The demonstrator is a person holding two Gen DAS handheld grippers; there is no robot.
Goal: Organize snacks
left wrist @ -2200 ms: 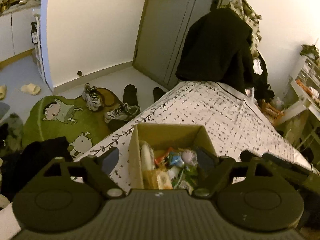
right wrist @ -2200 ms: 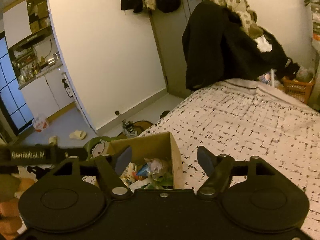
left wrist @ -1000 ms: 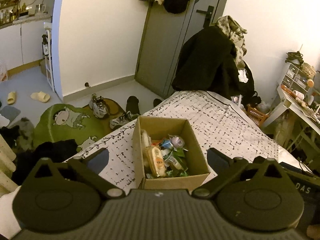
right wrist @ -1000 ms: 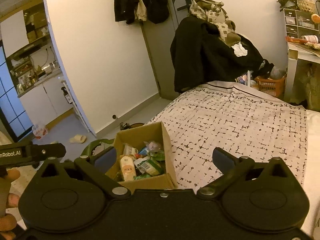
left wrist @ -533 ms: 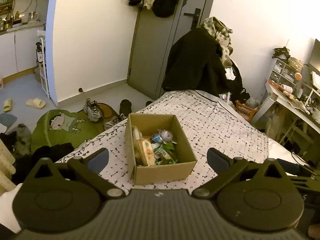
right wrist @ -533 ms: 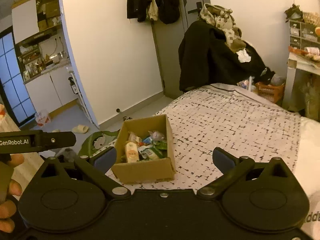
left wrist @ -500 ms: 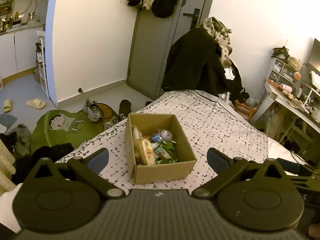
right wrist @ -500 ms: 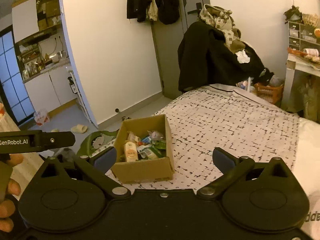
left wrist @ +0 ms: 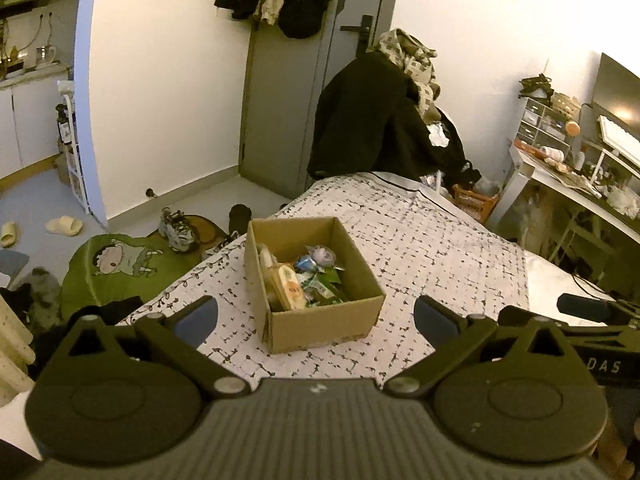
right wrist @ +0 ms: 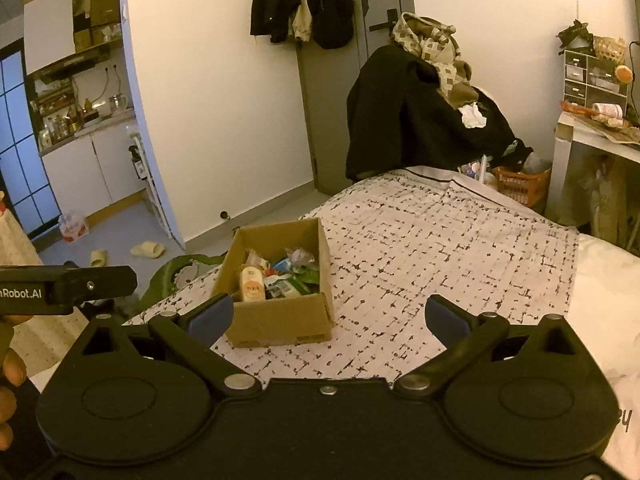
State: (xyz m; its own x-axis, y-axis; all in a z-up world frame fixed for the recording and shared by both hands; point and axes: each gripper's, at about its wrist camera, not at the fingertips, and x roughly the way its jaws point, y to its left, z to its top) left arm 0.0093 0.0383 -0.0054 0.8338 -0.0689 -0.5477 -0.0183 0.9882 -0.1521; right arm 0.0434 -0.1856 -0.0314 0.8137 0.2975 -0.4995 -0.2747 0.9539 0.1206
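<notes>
Bed [left wrist: 440, 240]: patterned cover, carrying the box near its foot corner.
Box [left wrist: 320, 324]: open cardboard, upright, filled with snacks [left wrist: 308, 276].
Left gripper [left wrist: 316, 316]: spread wide, empty, held back from the box, which sits between its fingers in view.
Right gripper [right wrist: 328, 316]: spread wide, empty, box by its left finger.
Slippers [right wrist: 148, 249]: on the floor.
</notes>
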